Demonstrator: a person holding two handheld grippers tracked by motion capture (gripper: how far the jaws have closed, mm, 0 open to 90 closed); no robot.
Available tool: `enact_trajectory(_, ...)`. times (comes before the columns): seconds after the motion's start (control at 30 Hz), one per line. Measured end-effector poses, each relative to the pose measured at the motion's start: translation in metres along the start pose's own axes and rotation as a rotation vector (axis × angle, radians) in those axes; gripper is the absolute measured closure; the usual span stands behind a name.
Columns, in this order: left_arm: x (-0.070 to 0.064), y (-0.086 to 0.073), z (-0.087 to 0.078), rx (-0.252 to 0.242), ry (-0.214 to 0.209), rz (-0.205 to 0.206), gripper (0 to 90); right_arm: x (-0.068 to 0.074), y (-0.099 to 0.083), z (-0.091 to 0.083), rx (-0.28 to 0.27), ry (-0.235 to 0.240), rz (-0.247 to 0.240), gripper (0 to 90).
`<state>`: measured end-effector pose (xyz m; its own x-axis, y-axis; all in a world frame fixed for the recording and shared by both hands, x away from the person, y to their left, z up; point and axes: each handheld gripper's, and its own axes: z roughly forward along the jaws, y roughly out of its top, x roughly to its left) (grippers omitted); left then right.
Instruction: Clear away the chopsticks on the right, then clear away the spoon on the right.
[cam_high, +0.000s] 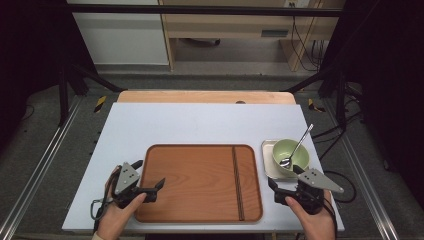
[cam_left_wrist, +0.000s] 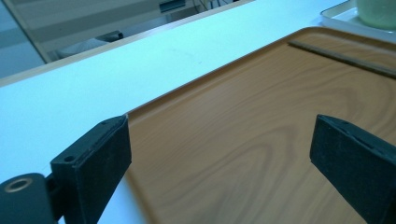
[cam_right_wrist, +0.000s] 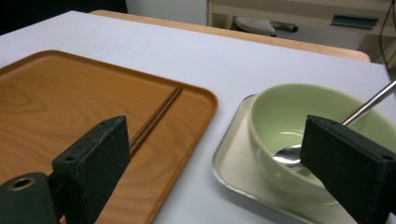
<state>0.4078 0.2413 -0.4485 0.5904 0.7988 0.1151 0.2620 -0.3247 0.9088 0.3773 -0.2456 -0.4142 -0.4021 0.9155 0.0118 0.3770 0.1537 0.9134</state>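
Hovering with jaws apart, the left gripper (cam_high: 161, 184) straddles the brown wooden tray's (cam_high: 200, 182) left rim, while the right gripper (cam_high: 271, 184), jaws likewise spread, faces the pale green bowl (cam_high: 291, 155) near the tabletop's right edge, seemingly poised to lift it.

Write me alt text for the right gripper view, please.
The right gripper, jaws open, points at a pale green bowl holding a metal spoon, set in a small metal tray. To the left, dark chopsticks lie on a wooden tray.
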Motion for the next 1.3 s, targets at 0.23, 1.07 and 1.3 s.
enact_trajectory(0.23, 0.015, -0.018, -0.013, -0.046, 0.066, -0.01, 4.9, -0.034, 0.024, -0.002, 0.037, -0.042, 0.017, 12.2)
enact_trajectory(1.07, 0.029, -0.029, -0.027, -0.169, 0.148, -0.05, 4.4, -0.119, 0.043, 0.025, 0.157, -0.045, 0.115, 32.7)
enact_trajectory(1.3, 0.029, -0.029, -0.027, -0.168, 0.147, -0.044, 4.4, -0.128, 0.041, 0.031, 0.164, -0.03, 0.137, 35.5)
